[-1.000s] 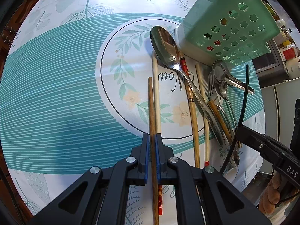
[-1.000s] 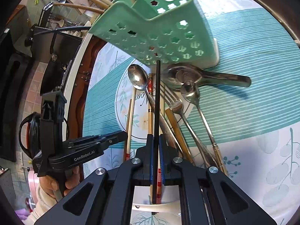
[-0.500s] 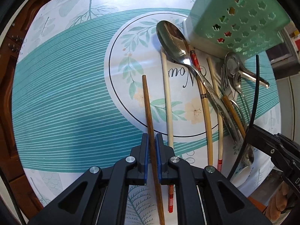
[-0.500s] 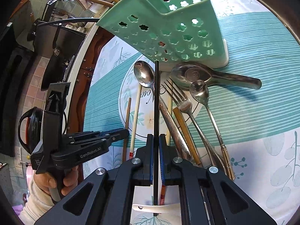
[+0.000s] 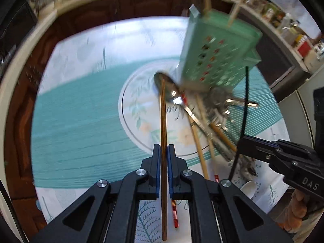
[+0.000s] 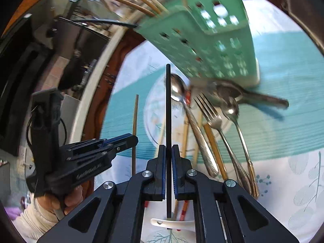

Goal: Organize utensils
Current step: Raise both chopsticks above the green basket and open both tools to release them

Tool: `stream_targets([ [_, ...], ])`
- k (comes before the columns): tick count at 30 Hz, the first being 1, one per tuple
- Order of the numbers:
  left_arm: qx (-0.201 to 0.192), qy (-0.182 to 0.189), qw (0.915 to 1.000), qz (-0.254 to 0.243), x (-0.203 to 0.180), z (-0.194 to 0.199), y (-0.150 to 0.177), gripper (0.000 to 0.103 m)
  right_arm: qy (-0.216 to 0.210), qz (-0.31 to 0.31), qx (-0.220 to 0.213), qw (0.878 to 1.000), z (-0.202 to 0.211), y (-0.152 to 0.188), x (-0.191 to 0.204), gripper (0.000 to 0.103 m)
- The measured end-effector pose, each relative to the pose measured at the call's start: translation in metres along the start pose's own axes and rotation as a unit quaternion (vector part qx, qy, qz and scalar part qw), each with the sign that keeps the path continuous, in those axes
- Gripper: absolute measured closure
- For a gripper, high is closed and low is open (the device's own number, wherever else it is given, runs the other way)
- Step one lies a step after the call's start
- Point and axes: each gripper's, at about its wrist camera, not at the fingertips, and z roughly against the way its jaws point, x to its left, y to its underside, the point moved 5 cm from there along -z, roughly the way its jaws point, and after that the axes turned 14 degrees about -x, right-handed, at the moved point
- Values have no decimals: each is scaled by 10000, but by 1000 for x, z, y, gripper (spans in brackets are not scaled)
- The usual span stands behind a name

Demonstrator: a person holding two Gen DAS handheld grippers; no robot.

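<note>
Left tool (image 5: 163, 158): clamped on brown chopstick (image 5: 163, 125). Right tool (image 6: 168, 158): clamped on black chopstick (image 6: 168, 109). Green holder (image 6: 204, 40) at 1 o'clock. Right view alone shows fork (image 6: 210, 113) and white spoon (image 6: 172, 222).

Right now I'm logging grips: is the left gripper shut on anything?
Shut. The left gripper has its fingers clamped on the brown wooden chopstick, which runs between them.

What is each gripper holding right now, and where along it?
The left gripper pinches a brown wooden chopstick below its middle. The right gripper pinches a black chopstick around its middle.
</note>
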Motion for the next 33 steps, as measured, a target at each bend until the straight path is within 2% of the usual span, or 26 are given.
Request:
stream_targets([
  [4,-709,-98,9970,-302,-10,29,-20,100,-146,271,-406,9987,17,-6,18,98],
  [7,-1096,-131,9932,-369,-16,46,-32,100,-161,465,-679,9965,29,-12,29,98],
  [11,-1518,-63,9876,-404,-16,72,-45,100,-135,757,-929,9927,47,-21,40,98],
  [18,-2226,81,9726,-662,-39,115,-77,100,-110,1142,-1335,9844,85,-45,68,98],
  [23,-2847,103,9566,-612,-48,142,-119,100,72,1354,-1865,9730,121,-89,91,98],
  [29,-3561,149,9341,-201,-47,164,-173,99,374,1378,-2709,9520,162,-150,105,98],
  [33,-3905,170,9204,84,-39,165,-195,99,611,1293,-3133,9388,178,-178,106,98],
])
